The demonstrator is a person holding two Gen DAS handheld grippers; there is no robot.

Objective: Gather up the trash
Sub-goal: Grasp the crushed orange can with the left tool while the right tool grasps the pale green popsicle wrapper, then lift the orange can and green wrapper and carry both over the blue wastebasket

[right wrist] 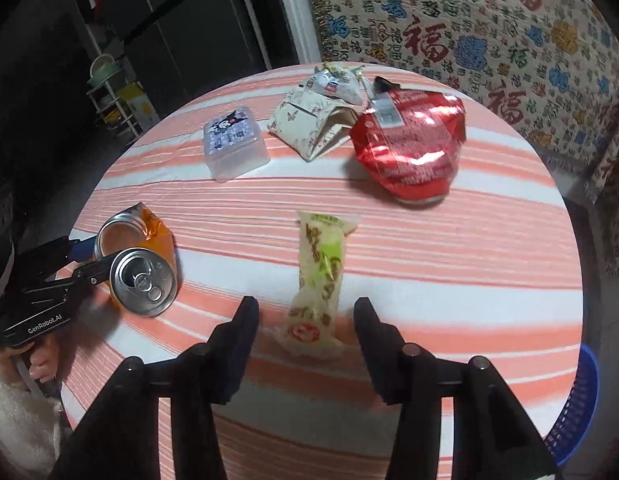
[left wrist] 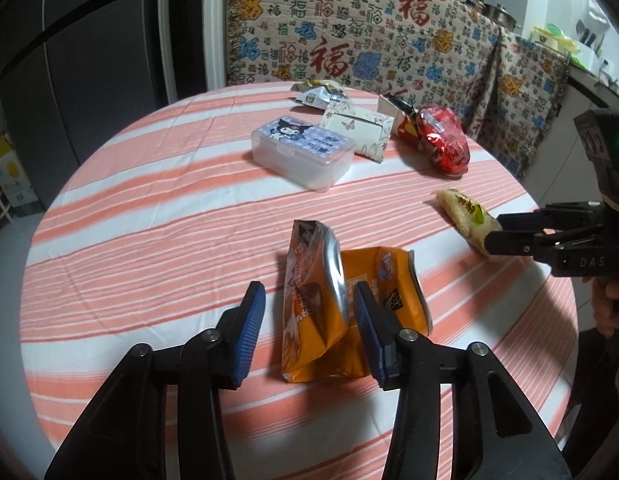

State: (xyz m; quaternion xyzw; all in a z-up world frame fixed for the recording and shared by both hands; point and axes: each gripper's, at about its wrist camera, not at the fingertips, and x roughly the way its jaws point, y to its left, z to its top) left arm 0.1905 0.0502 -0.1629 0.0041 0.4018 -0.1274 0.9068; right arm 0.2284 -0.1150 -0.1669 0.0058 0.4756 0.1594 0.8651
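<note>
1. A round table [left wrist: 157, 200] in a pink-striped cloth stands before a patterned throw [left wrist: 389, 40]
2. Left gripper [left wrist: 309, 312] open, jaws straddling a crushed orange can [left wrist: 325, 304] without pinching it
3. Right gripper [right wrist: 305, 320] open around a pale green wrapper [right wrist: 319, 276] lying flat, pads clear of it

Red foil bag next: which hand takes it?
Likely right. The right tool straddles the pale wrapper, and the red foil bag lies just beyond. The left tool is at the orange can, farther off.
</note>
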